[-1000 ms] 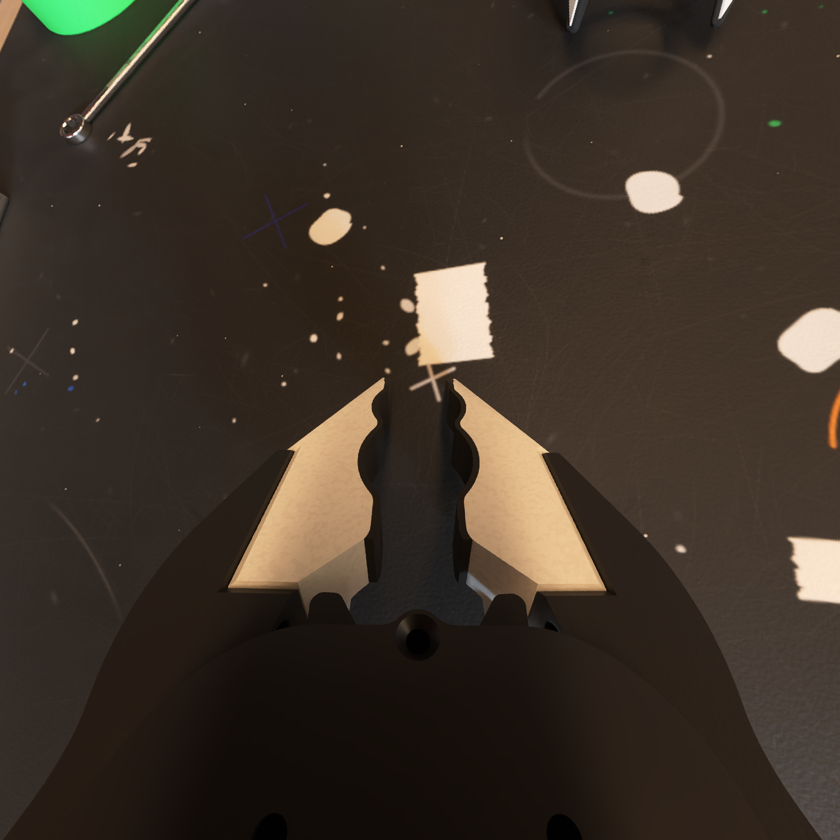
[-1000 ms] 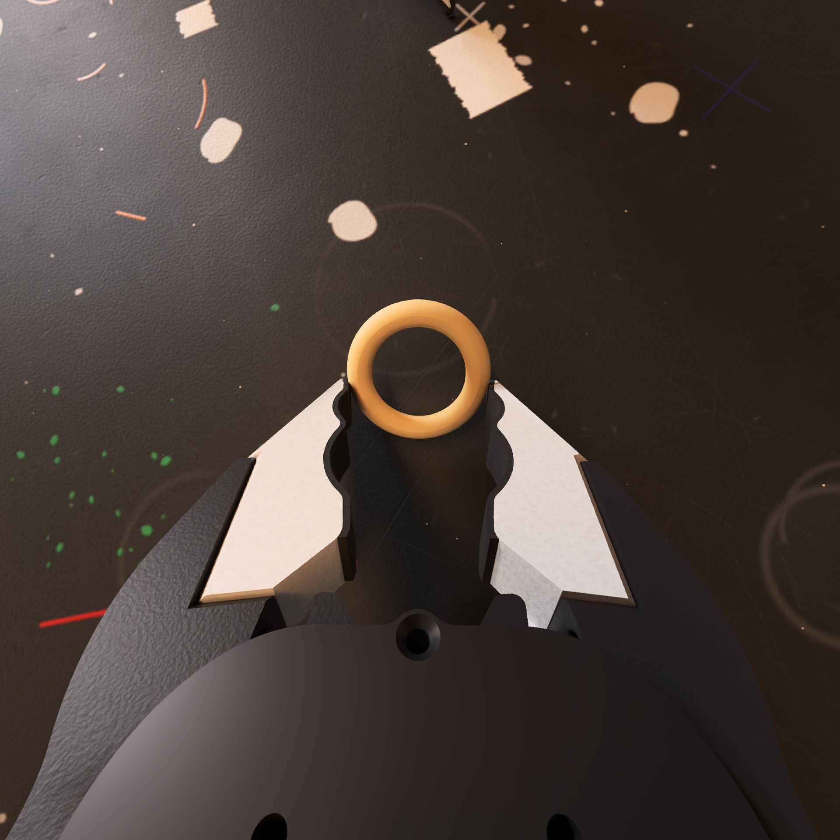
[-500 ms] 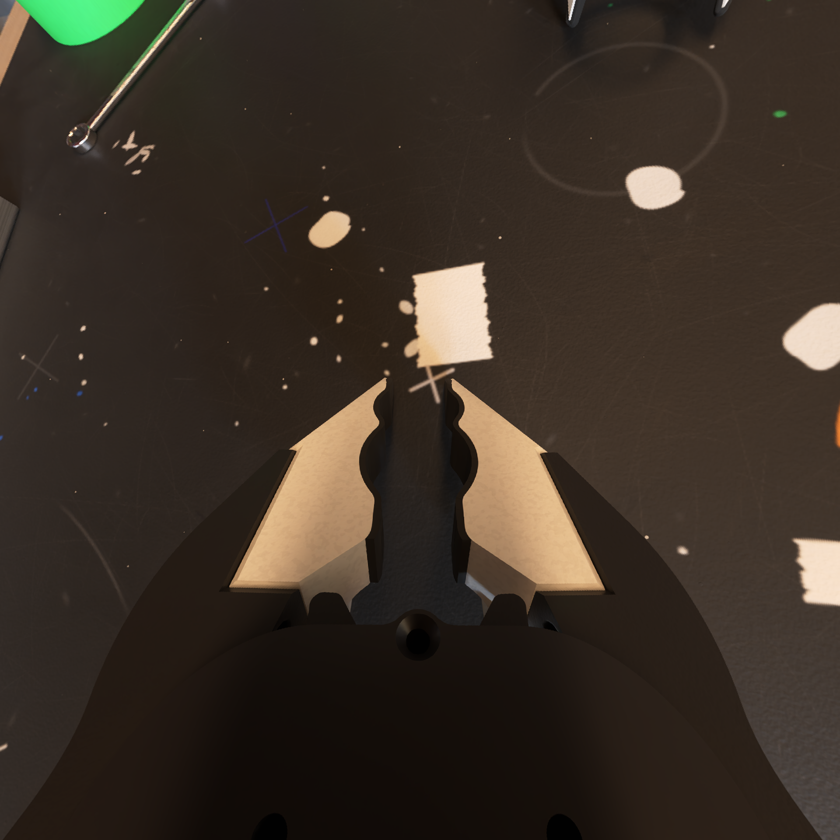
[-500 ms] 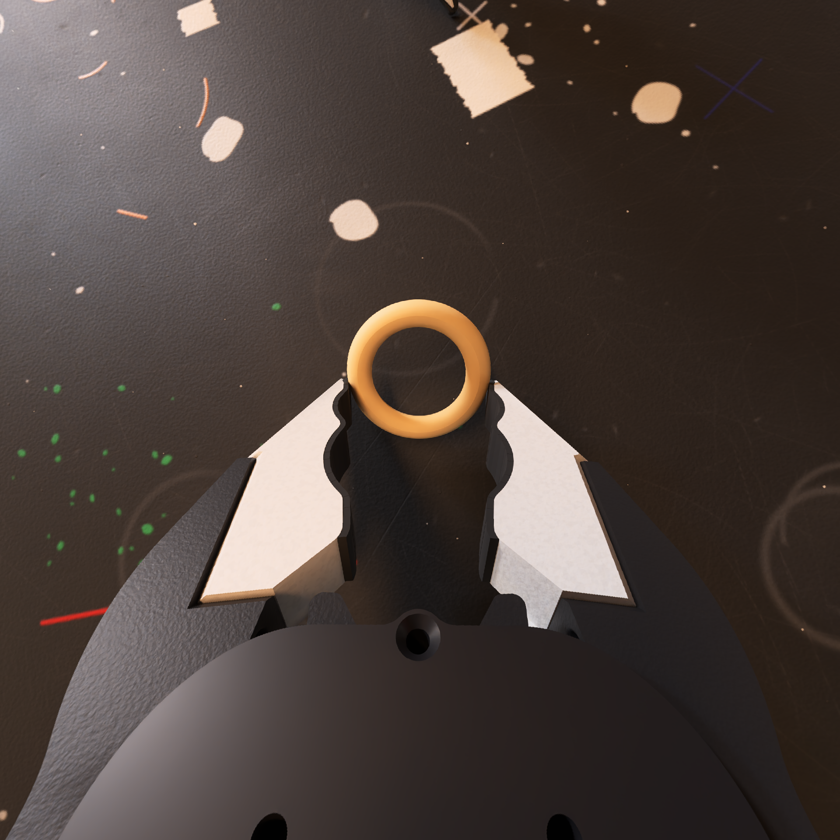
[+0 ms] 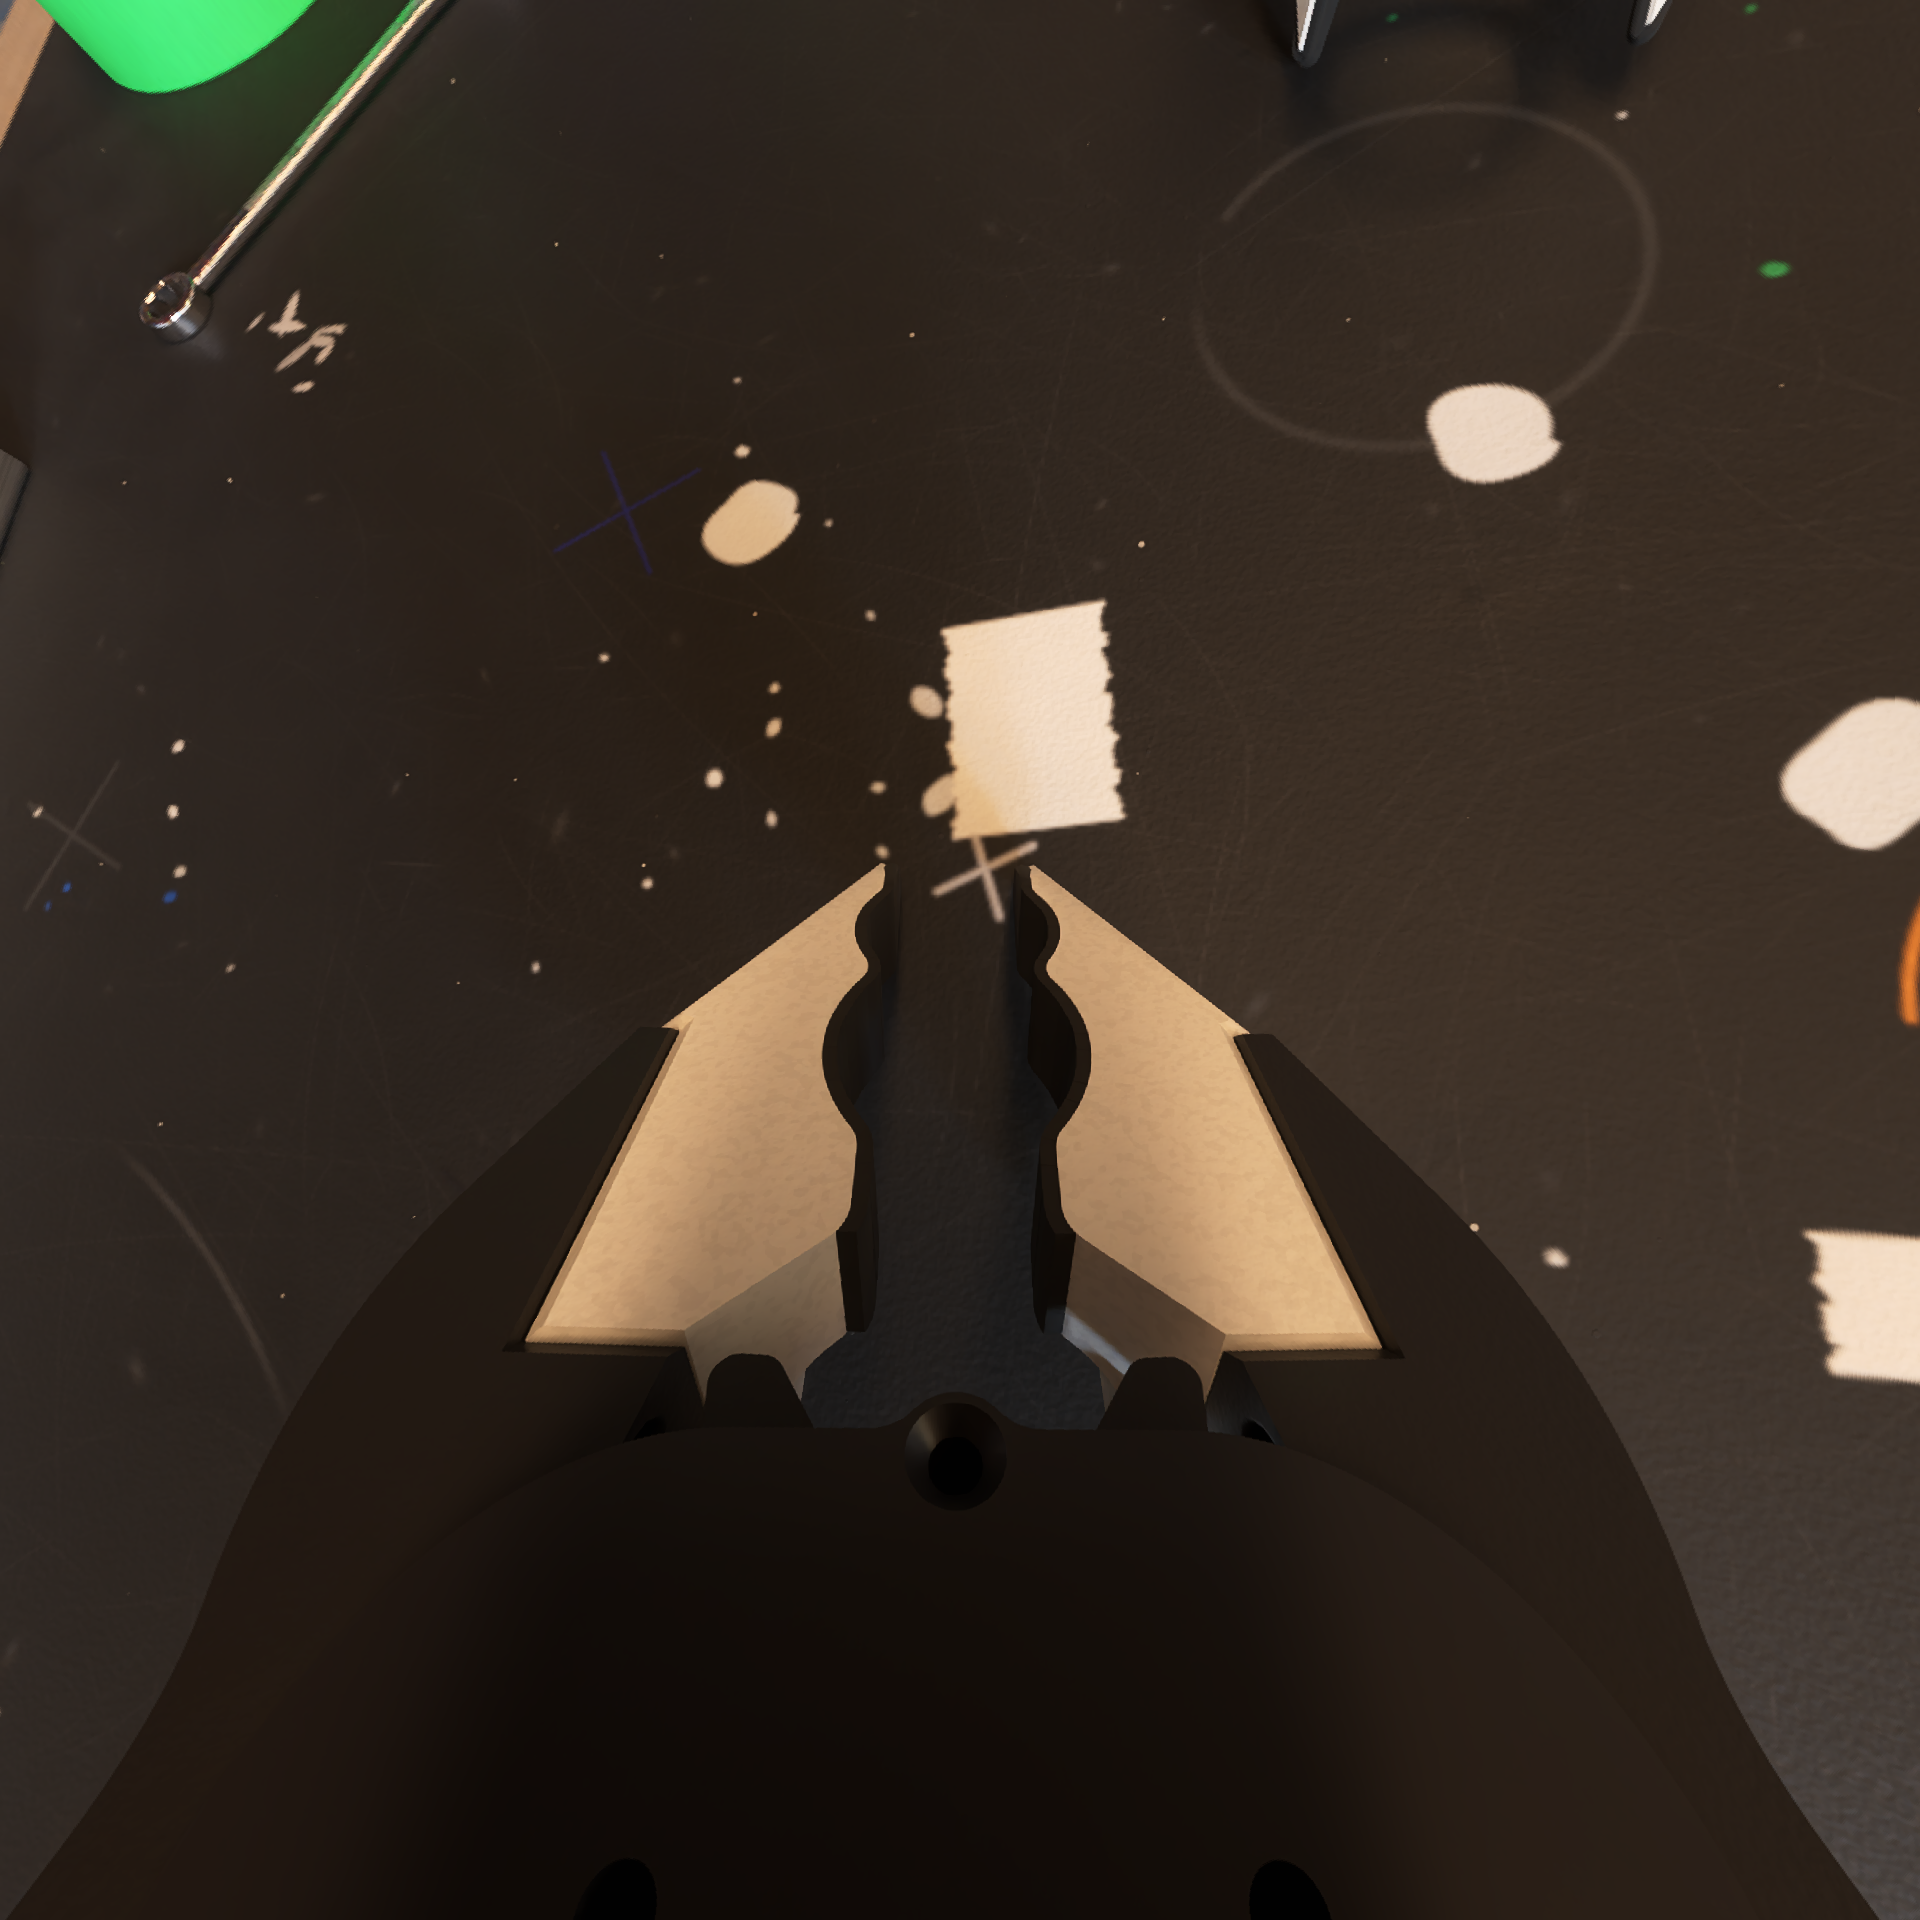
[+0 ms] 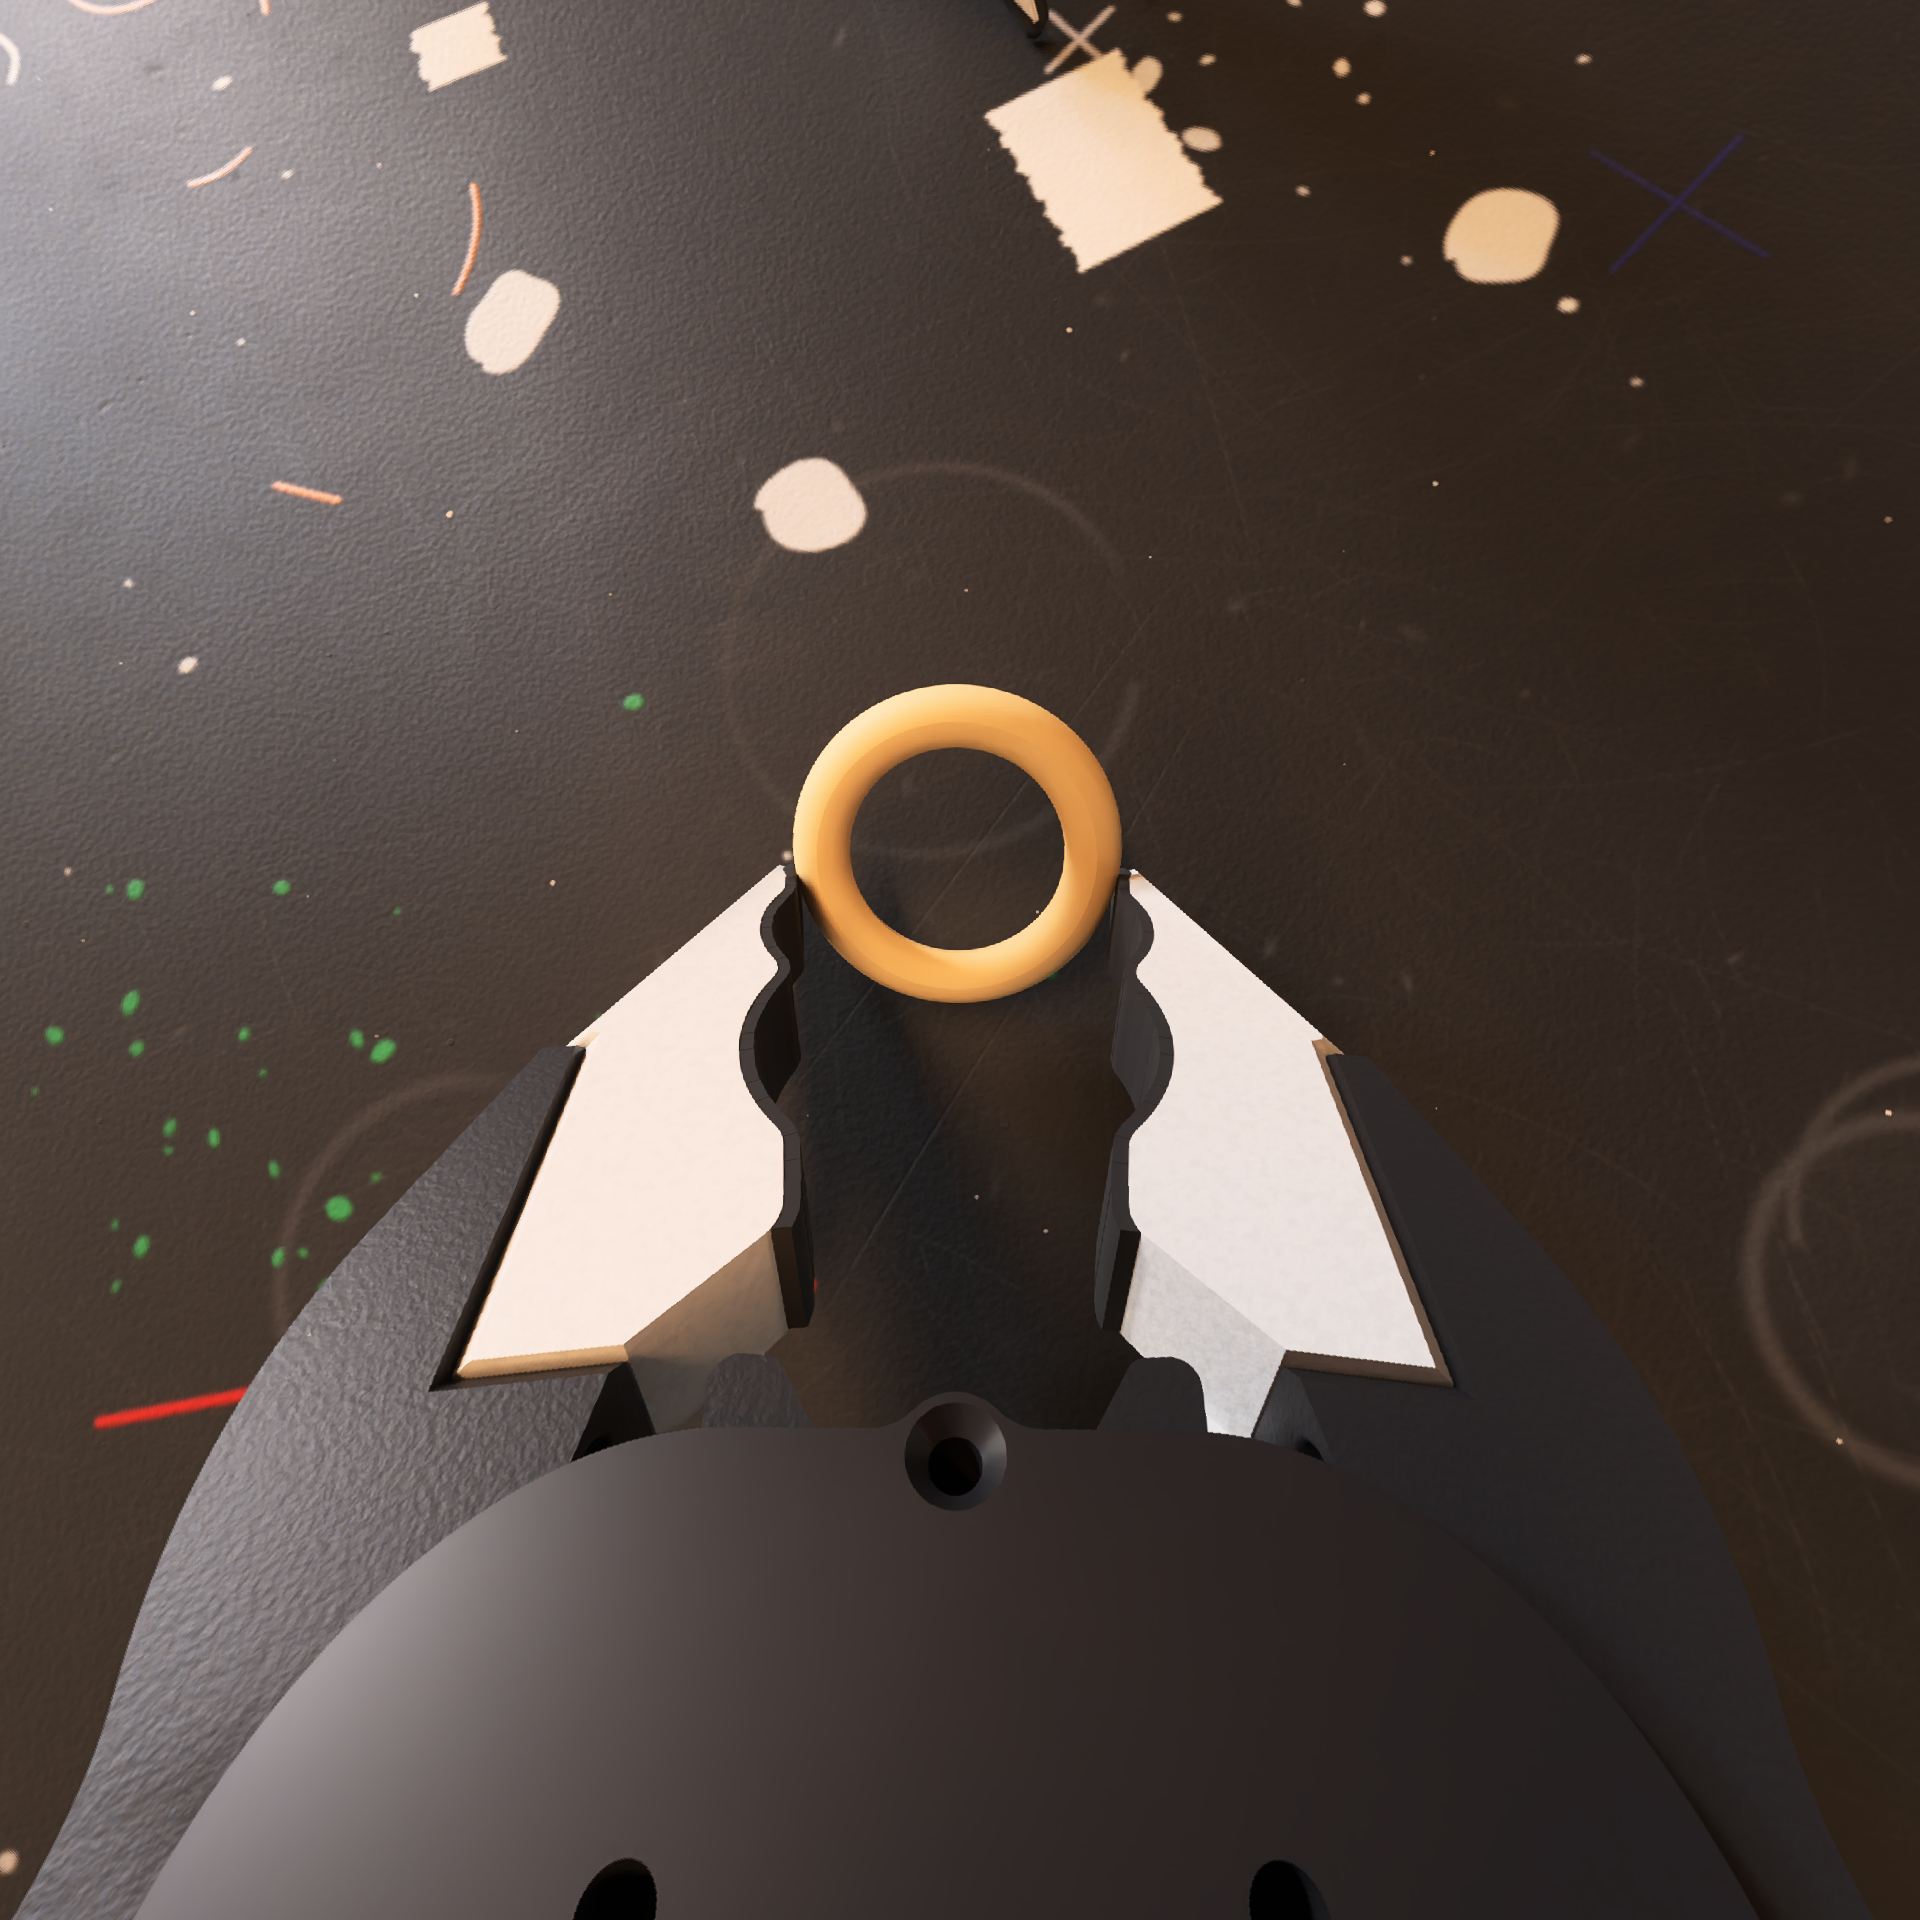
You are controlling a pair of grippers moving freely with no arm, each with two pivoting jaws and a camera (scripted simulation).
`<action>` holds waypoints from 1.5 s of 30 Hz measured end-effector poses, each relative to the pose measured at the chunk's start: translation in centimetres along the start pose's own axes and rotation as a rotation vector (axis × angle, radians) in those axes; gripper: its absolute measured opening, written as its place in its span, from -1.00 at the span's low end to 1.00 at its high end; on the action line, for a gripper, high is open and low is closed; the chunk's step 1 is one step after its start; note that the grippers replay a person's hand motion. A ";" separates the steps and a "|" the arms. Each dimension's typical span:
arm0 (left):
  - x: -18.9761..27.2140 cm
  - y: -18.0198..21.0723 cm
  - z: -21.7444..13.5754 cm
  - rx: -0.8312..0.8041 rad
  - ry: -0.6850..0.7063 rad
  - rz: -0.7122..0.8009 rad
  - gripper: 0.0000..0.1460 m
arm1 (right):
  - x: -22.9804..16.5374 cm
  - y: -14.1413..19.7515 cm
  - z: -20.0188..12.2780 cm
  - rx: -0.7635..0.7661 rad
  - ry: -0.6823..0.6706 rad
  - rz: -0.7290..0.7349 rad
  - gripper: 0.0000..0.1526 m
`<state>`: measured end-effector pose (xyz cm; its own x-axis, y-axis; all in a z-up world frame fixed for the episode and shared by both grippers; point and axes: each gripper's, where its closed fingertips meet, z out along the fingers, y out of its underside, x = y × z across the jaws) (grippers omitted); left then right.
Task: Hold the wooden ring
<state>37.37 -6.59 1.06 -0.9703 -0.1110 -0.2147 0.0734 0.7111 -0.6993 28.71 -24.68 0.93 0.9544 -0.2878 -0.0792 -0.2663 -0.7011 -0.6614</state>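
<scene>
Almost nothing has changed in the last second, so the task looks done and just needs a steady hold. The left gripper stays over the dark table, its tongs nearly together and holding nothing. The right gripper still pinches the wooden ring at its tips. The ring's hole faces the camera. It is round, with no long side.

Counts around the wooden ring

Showing: one wooden ring, two grippers flanking it, one green object, one metal wrench lying beside that.
</scene>
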 end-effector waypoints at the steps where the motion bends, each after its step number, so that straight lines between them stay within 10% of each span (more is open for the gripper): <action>1: 0.0 0.0 0.0 0.000 0.000 0.000 -0.71 | 0.0 0.0 0.0 0.000 0.000 0.000 -0.22; 45: 0.0 0.0 0.0 0.002 0.007 -0.012 -0.70 | 0.0 0.0 0.0 0.003 -0.001 0.001 -0.22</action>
<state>37.38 -6.58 1.04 -0.9727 -0.1145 -0.2017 0.0623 0.7086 -0.7028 28.71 -24.68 0.93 0.9544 -0.2874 -0.0804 -0.2664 -0.6991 -0.6636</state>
